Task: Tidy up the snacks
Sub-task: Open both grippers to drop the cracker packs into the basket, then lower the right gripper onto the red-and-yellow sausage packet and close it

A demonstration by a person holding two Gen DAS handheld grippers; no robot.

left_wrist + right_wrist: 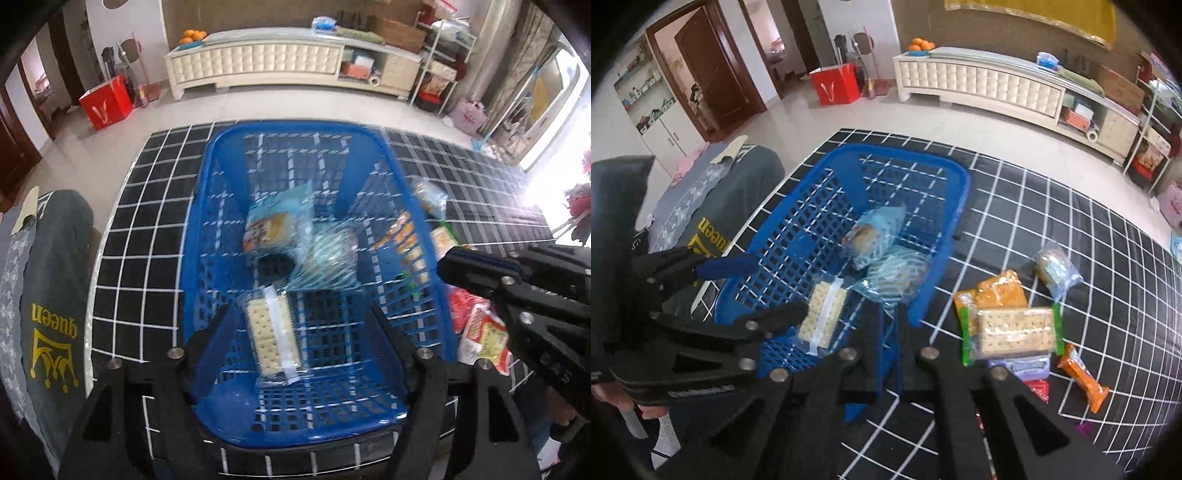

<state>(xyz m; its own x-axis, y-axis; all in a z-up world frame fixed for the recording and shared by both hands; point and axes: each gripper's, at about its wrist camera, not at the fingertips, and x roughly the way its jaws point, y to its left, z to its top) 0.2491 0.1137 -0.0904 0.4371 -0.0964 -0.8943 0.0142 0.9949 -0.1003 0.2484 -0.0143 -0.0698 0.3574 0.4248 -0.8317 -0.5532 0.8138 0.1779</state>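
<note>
A blue lattice basket (295,129) (964,184) stands on a black mat with a white grid (147,221). Inside lie a cracker pack (273,332) (822,317) and two clear blue-tinted wrapped cakes (273,225) (328,258). My left gripper (297,312) (775,286) hangs open over the basket's near end, the cracker pack lying loose below its fingers. My right gripper (890,314) (448,262) is beside the basket's right rim, fingers together with nothing seen between them. On the mat to the right lie a green-ended cracker pack (1012,332), an orange pack (997,291), a wrapped cake (1056,269) and an orange bar (1082,376).
A grey cloth printed "queen" (55,295) drapes a seat left of the table. Further packs, red and yellow (484,332), lie under my right gripper. A white cabinet (258,66) and a red bag (105,101) stand across the floor. A hand (613,395) grips the left tool.
</note>
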